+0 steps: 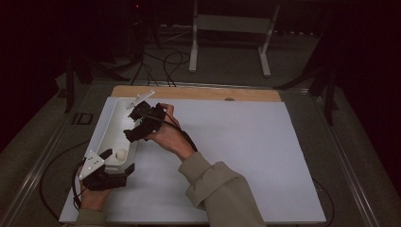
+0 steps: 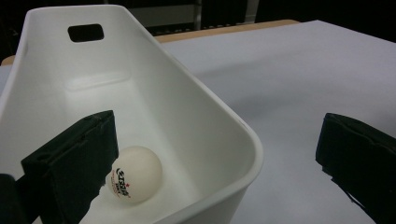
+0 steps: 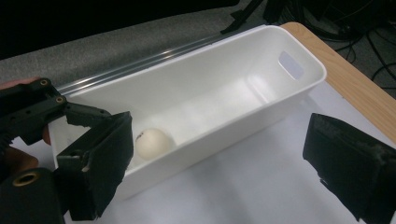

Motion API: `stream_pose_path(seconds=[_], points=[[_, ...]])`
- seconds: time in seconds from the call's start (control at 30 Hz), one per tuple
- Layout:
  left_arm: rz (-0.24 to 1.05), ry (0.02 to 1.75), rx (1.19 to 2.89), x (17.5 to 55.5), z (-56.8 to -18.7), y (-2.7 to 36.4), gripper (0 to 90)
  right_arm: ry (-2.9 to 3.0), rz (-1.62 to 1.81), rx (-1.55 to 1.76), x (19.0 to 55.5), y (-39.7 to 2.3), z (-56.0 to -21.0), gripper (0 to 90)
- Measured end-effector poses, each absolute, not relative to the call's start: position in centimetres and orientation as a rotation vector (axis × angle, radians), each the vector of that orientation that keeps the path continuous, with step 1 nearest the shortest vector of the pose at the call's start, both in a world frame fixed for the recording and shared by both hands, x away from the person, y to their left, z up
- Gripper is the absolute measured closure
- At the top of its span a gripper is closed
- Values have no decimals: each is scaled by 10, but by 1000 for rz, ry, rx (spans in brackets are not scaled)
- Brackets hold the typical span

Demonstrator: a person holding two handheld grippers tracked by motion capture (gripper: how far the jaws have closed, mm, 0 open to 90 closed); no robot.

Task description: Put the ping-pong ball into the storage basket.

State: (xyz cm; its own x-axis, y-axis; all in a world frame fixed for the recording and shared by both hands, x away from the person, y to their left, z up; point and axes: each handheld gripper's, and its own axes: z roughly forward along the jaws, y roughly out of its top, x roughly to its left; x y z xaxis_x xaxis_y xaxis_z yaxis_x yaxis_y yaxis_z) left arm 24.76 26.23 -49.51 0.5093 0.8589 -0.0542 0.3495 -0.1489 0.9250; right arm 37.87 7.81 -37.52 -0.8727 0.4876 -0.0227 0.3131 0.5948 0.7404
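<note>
1. Table tennis ball (image 2: 134, 173) rests inside the white bin (image 2: 219, 135), at its near end.
2. Left gripper (image 1: 106, 166): jaws wide apart, straddling the bin's near wall, gripping nothing.
3. Right gripper (image 1: 139, 124): jaws wide apart, empty, above the bin's long side.

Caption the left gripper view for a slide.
Open left gripper straddling the near wall of a white bin holding one ping-pong ball.

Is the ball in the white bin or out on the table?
In. The ball rests on the floor of the bin, near the end by the left gripper.
</note>
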Motion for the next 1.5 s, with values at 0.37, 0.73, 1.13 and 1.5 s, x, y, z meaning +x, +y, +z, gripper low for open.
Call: stream_pose_path(seconds=[0.37,0.73,1.13,1.5], points=[[628,1025,1734,248,-495,262,0,2582,1162,663,378,55,-375,81],[629,1025,1737,248,-495,262,0,2559,1164,679,376,30,-379,82],[631,1026,1738,248,-495,262,0,2533,1166,722,374,-5,-388,81],[632,1026,1737,248,-495,262,0,2510,1165,766,372,-30,-395,82]])
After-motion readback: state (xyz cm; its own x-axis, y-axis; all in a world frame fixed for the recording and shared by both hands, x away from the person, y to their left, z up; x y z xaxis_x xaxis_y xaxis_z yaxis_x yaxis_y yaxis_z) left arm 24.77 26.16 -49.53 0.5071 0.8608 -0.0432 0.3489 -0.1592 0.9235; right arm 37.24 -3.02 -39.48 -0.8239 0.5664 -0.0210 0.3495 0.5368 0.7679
